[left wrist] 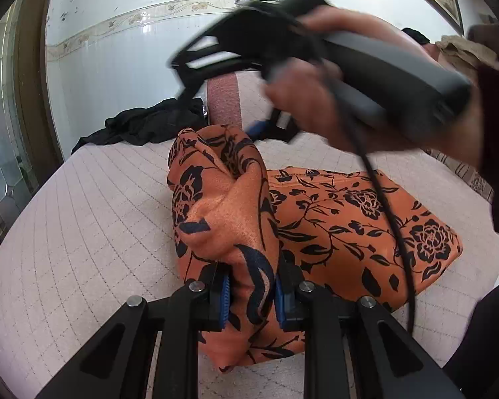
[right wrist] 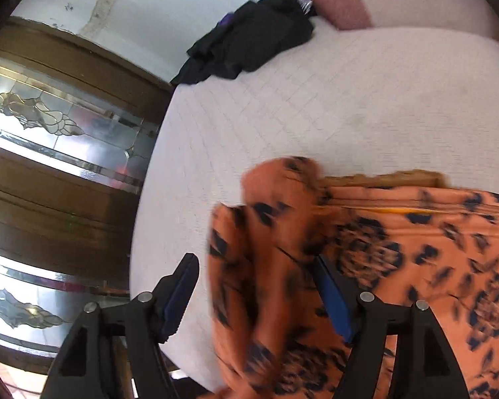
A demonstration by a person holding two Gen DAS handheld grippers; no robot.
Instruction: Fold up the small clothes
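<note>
The orange garment [left wrist: 349, 219] is a soft knit printed with black roses, leaves and trailing stems. Most of it lies flat in a folded slab on the pale quilted bed [left wrist: 83, 216], toward the bed's right side, with a straight hemmed edge facing the far edge. Its left part is lifted off the bed in a bunched, rounded fold [left wrist: 216, 199] that stands upright and droops over at the top. The lower end of this raised fold narrows into a tight gathered strip. In the right wrist view the same cloth [right wrist: 415, 249] shows blurred.
</note>
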